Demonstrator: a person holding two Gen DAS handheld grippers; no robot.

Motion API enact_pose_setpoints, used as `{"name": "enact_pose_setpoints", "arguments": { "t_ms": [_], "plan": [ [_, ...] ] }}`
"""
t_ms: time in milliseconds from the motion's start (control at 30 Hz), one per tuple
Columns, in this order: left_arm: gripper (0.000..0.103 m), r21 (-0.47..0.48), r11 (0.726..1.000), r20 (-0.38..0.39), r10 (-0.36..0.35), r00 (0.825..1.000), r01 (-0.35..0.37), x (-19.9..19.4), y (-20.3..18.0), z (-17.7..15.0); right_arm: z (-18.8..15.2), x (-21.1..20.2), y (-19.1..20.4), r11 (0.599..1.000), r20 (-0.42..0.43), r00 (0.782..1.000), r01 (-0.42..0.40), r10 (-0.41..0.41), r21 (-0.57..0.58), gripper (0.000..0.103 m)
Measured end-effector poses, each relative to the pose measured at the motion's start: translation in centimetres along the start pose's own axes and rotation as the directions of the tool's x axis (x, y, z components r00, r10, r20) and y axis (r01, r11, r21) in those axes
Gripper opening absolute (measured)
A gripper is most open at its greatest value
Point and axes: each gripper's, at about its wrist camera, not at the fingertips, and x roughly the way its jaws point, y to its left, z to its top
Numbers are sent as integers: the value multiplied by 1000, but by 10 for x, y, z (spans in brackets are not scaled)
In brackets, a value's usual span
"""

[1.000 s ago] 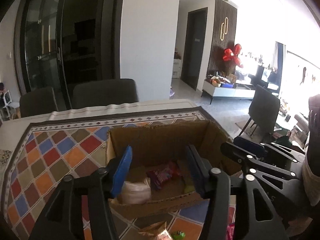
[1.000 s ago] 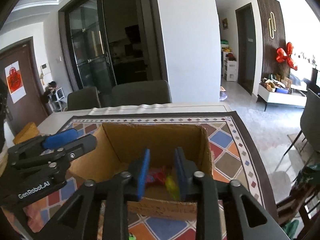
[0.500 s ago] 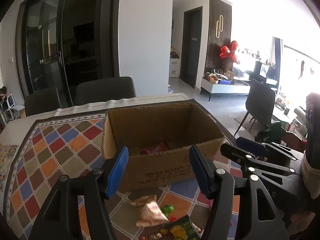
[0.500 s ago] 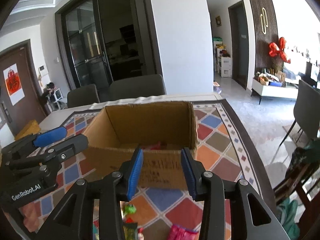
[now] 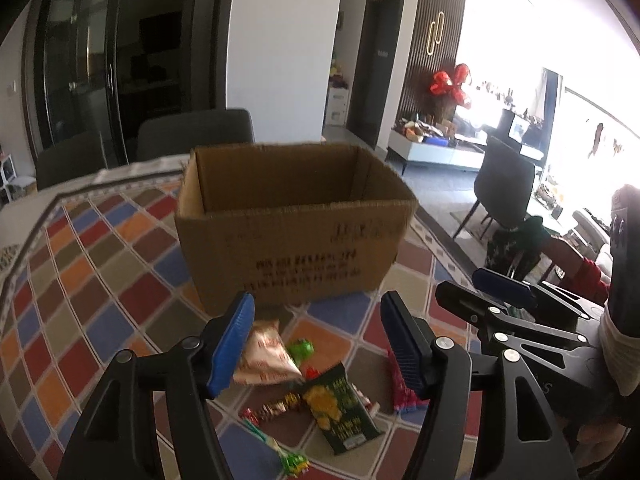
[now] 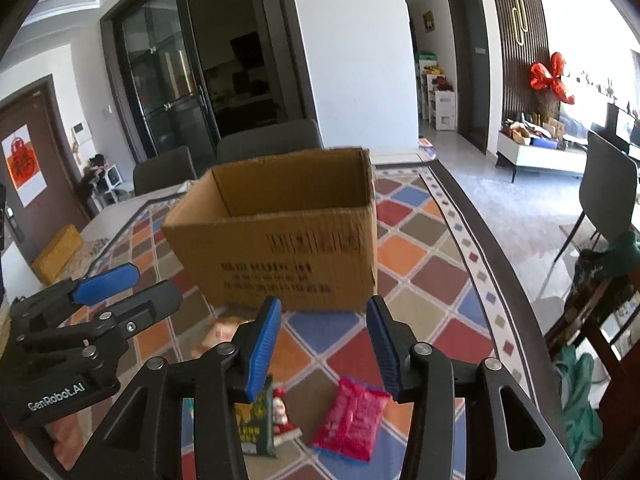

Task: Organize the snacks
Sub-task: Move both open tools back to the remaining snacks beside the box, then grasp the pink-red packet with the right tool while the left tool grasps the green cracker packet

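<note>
Lying loose on the patterned tablecloth (image 5: 100,264) just in front of the cardboard box (image 5: 292,236) are the snacks left to sort: a pale triangular packet (image 5: 266,360), a dark green bag (image 5: 340,408), small candies (image 5: 276,404) and a pink packet (image 6: 352,420), all on the near side, where either hand can reach them. Both tongs hang over this scatter with nothing between their pads; the left gripper (image 5: 316,344) has just been opening to a fairly wide gap above the pale packet, and the right gripper (image 6: 324,348) has just been opening over the pink one. That spread probably readies each for its next pick, the box standing open-topped behind to receive it.
</note>
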Motion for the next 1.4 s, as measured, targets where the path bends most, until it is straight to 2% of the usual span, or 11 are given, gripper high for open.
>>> {"name": "enact_pose_setpoints", "arguments": {
  "t_ms": [367, 767, 1100, 1400],
  "plan": [
    [65, -33, 999, -122, -38, 992, 34, 21, -2, -38, -38, 18, -9, 1000, -117, 993, 24, -22, 16, 51],
    [65, -88, 994, -253, -78, 964, 57, 51, 4, -72, -70, 41, -13, 998, -226, 973, 52, -45, 22, 51],
    [65, -160, 983, -336, -136, 932, 86, 79, 11, -83, -88, 59, -16, 998, -300, 953, 52, -39, 35, 53],
    [65, -181, 981, -366, -136, 921, 73, 92, 10, -84, -94, 70, -18, 997, -320, 946, 64, -45, 47, 53]
  ]
}}
